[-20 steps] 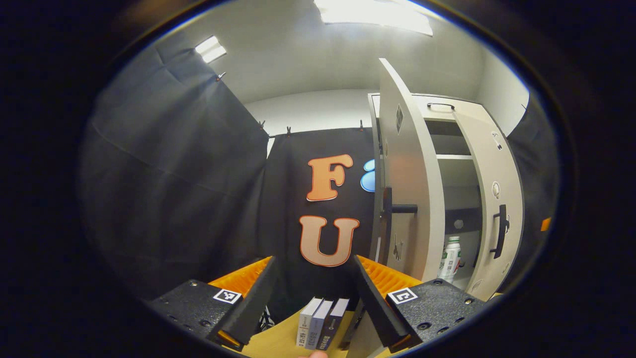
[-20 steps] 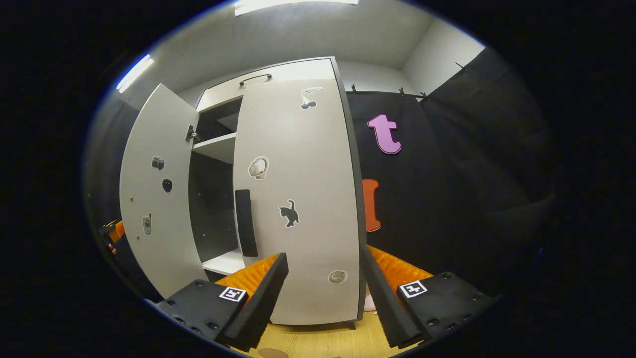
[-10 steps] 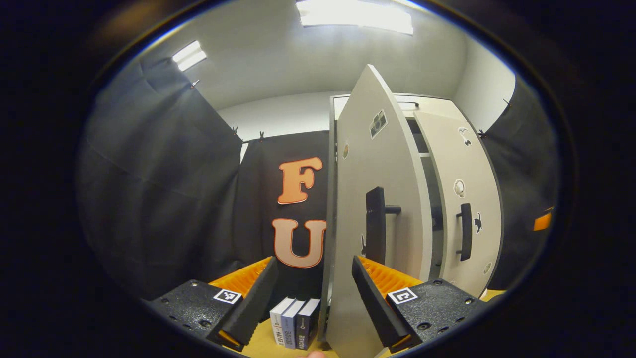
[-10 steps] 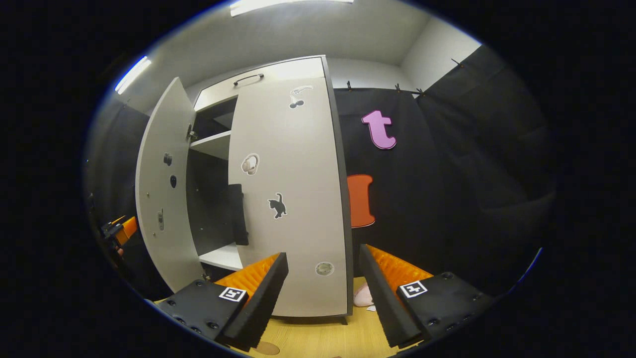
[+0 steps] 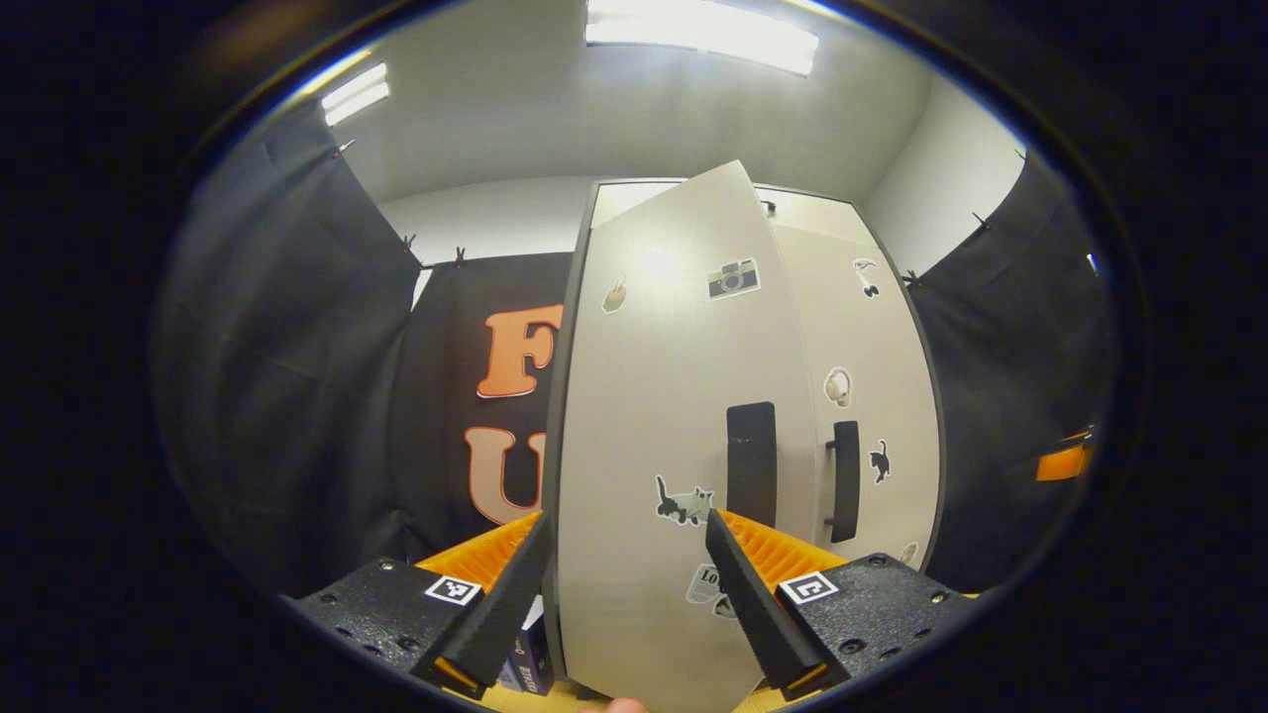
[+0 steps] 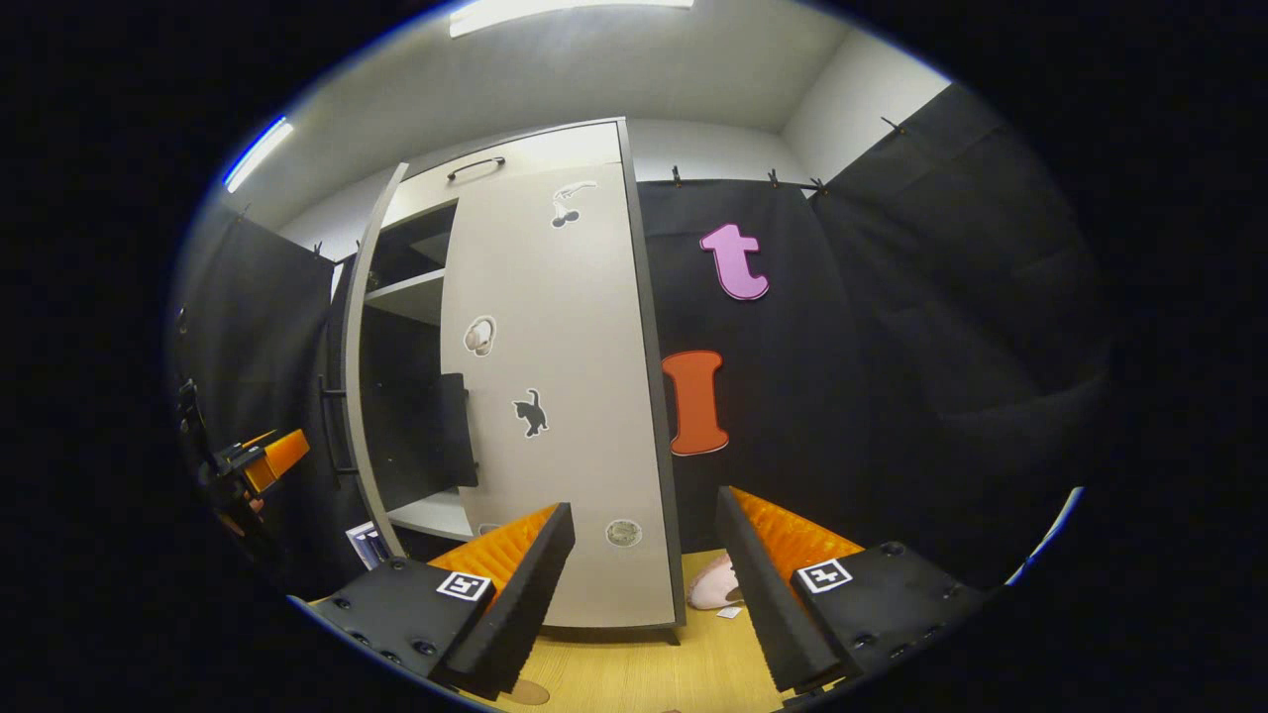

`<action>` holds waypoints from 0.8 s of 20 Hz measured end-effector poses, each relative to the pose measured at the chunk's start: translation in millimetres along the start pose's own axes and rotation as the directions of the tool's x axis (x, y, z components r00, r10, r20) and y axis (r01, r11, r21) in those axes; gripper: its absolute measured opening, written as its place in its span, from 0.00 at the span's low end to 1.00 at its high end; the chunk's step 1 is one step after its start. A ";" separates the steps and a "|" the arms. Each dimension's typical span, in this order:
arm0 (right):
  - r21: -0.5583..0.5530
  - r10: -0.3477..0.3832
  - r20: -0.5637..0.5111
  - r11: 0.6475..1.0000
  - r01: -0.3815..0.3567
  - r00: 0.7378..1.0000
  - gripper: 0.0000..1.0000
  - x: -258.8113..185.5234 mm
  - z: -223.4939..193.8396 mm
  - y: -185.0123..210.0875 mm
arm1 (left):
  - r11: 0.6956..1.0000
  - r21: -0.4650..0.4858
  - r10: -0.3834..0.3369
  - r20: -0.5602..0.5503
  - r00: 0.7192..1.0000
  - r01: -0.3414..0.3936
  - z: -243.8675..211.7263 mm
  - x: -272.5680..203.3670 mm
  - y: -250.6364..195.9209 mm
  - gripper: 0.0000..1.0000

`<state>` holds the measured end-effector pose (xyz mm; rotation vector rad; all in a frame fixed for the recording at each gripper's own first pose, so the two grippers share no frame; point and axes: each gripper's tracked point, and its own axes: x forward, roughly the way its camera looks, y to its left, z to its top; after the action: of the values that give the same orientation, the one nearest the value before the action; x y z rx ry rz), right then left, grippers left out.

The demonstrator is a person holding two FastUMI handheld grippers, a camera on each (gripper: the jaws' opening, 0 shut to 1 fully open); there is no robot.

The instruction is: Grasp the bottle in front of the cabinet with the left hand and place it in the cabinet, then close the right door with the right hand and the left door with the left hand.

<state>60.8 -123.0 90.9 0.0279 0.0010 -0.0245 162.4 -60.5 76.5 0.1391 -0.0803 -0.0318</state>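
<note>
In the left gripper view, the left gripper (image 5: 626, 579) has its jaws spread wide with nothing between them, held close in front of the cabinet's left door (image 5: 674, 436). That door stands partly swung toward the cabinet, its outer face turned to the camera, with a dark handle (image 5: 751, 463) and stickers of a camera and a cat on it. Just past its edge the right door (image 5: 872, 396) lies flat against the cabinet front, with its own dark handle and small stickers. A few books (image 5: 525, 659) stand on the wooden counter (image 5: 525, 698) at the foot of the left door.

In the right gripper view, the right gripper (image 6: 642, 584) also has its jaws wide apart and empty, set back from the cabinet (image 6: 515, 158). The right door (image 6: 565, 396) looks closed or very nearly so, while the left door (image 6: 359, 366) is seen almost edge-on and a gap between them shows shelves (image 6: 401, 295) and a dark interior. The left gripper (image 6: 263, 460) appears far off beside the left door. A pale pink object (image 6: 713, 589) lies on the counter (image 6: 644, 673) near the cabinet's right corner. The bottle cannot be made out in the visible gap of the cabinet.
</note>
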 end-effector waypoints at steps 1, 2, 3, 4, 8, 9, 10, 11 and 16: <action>0.003 -0.008 0.000 1.000 0.008 1.000 0.96 -1.5 -0.6 -2.6 | 1.000 -0.006 -0.011 -0.002 1.000 0.011 -0.9 3.0 -6.3 0.94; 0.006 -0.016 0.000 1.000 0.016 1.000 0.96 -3.3 -0.6 -5.6 | 1.000 -0.013 -0.020 -0.005 1.000 0.020 -2.9 6.9 -11.2 0.94; 0.009 -0.025 -0.001 1.000 0.025 1.000 0.96 -4.9 -1.5 -8.0 | 0.999 -0.018 -0.028 -0.010 1.000 0.028 -5.7 11.0 -15.4 0.94; 0.013 -0.032 -0.001 0.999 0.032 0.999 0.96 -5.7 -2.1 -10.4 | 0.999 -0.021 -0.039 -0.015 0.999 0.039 -9.7 15.4 -20.1 0.94; 0.025 -0.060 -0.003 0.998 0.060 0.998 0.96 -11.5 -2.2 -22.1 | 0.997 -0.052 -0.061 -0.038 0.997 0.059 -23.6 36.1 -30.1 0.94; 0.028 -0.069 -0.003 0.997 0.069 0.998 0.96 -13.1 -2.2 -25.9 | 0.996 -0.068 -0.065 -0.043 0.997 0.061 -26.8 42.0 -33.4 0.94; 0.030 -0.079 -0.004 0.996 0.079 0.997 0.96 -15.4 -2.6 -30.1 | 0.994 -0.080 -0.075 -0.051 0.996 0.071 -29.8 48.3 -36.2 0.94; 0.031 -0.090 -0.005 0.995 0.090 0.996 0.96 -16.7 -2.9 -34.5 | 0.993 -0.090 -0.079 -0.046 0.996 0.075 -30.9 52.7 -38.7 0.95; 0.034 -0.132 -0.009 0.991 0.133 0.991 0.96 -21.5 -4.9 -55.0 | 0.991 -0.098 -0.093 -0.058 0.994 0.087 -41.4 71.5 -50.8 0.95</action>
<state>38.0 -177.4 84.5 0.0621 0.0096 -0.1574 235.7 -107.8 34.2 0.0482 -0.0098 -0.1215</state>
